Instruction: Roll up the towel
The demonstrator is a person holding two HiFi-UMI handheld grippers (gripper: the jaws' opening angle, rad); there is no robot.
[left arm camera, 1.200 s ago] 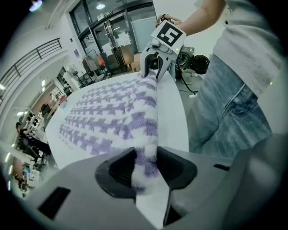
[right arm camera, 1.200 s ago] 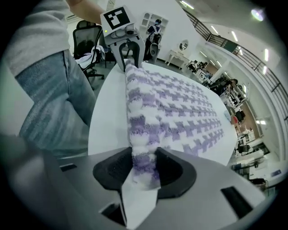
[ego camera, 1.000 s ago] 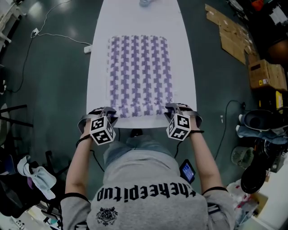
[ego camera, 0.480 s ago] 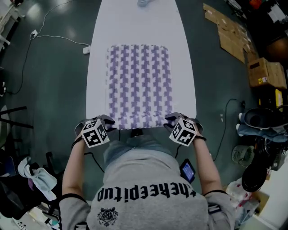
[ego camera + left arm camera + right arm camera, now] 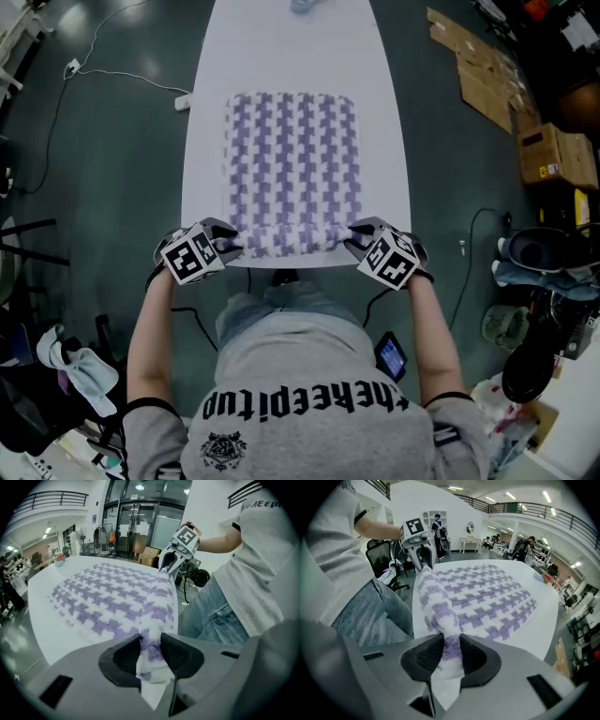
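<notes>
At the table (image 5: 386,141), left tool (image 5: 231,247), jaws just widening, and right tool (image 5: 353,240) pinch towel (image 5: 291,159).

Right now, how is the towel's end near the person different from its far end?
The near end is lifted and bunched; the far end lies flat on the table. The near end is pinched at its corners by the left gripper, whose jaws have just been opening slightly on it, and the right gripper; nothing touches the far end. Both show the same purple-and-white pattern.
</notes>
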